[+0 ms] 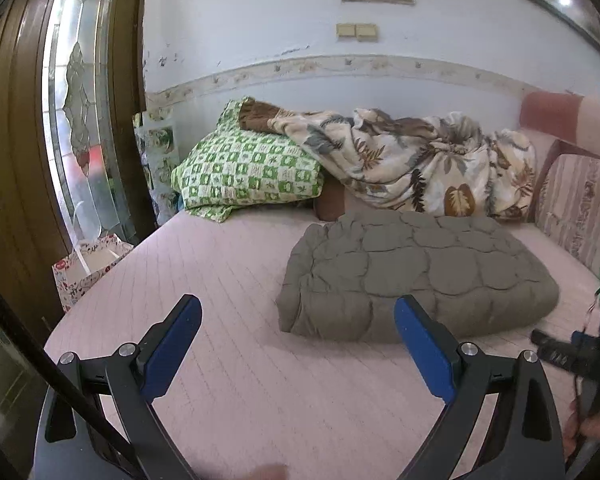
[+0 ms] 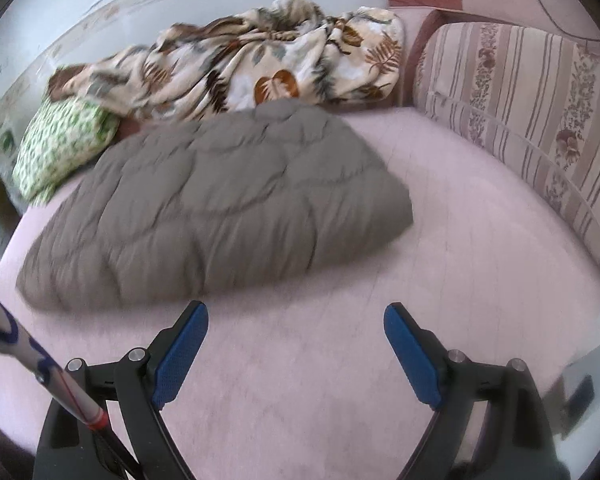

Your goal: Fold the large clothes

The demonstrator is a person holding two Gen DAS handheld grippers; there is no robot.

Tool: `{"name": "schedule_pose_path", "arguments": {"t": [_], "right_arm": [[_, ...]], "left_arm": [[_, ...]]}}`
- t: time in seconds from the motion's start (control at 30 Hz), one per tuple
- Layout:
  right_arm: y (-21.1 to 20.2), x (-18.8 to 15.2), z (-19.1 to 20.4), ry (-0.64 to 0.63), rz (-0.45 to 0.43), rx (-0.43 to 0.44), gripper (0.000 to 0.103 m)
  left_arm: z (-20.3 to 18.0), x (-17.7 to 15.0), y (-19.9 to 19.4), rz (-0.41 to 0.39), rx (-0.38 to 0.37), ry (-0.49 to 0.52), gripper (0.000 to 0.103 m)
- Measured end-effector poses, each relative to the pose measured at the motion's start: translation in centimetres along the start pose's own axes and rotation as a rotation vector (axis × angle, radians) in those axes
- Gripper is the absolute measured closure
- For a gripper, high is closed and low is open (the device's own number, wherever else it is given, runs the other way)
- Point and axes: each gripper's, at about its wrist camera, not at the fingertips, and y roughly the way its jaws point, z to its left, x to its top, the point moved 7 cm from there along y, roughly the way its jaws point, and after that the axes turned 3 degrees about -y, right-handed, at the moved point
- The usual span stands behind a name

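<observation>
Folded grey quilted coat (image 1: 412, 276) lying on the pink bed (image 1: 240, 360), well ahead of both grippers, touched by neither. Left gripper (image 1: 298, 346) spread wide, holding nothing, above bare bed. Right gripper (image 2: 296, 344) likewise spread wide and holding nothing, just short of the coat's near edge. Leaf-print blanket (image 2: 260, 60) heaped behind, green checked pillow (image 1: 248, 172) beside it.
</observation>
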Motion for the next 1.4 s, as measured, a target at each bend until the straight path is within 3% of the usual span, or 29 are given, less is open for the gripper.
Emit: {"name": "schedule_pose_path", "arguments": {"t": [0.27, 0.5, 0.63, 1.0, 1.17, 1.4], "right_arm": [[-4.8, -6.8, 2.0, -0.105, 0.040, 0.001, 0.011], [-7.1, -11.2, 2.1, -0.127, 0.122, 0.020, 0.011], [-8.3, -11.6, 2.0, -0.148, 0.112, -0.004, 0.011], [-9.2, -11.3, 1.9, -0.149, 0.116, -0.040, 0.011], [-9.4, -10.8, 2.3, -0.170, 0.101, -0.059, 0.010], [-9.2, -10.4, 2.8, -0.200, 0.114, -0.075, 0.010]], "left_arm": [[-2.1, -2.7, -5.0, 0.028, -0.135, -0.014, 0.006], [-3.8, -6.2, -4.9, 0.189, -0.199, -0.018, 0.006], [-4.0, -6.8, -4.9, 0.196, -0.181, 0.019, 0.006], [-3.3, -8.5, -3.0, 0.329, -0.185, -0.047, 0.006], [-3.4, -9.2, -2.2, 0.379, -0.107, 0.011, 0.006], [-4.2, -10.0, -1.6, 0.414, -0.125, 0.040, 0.006]]}}
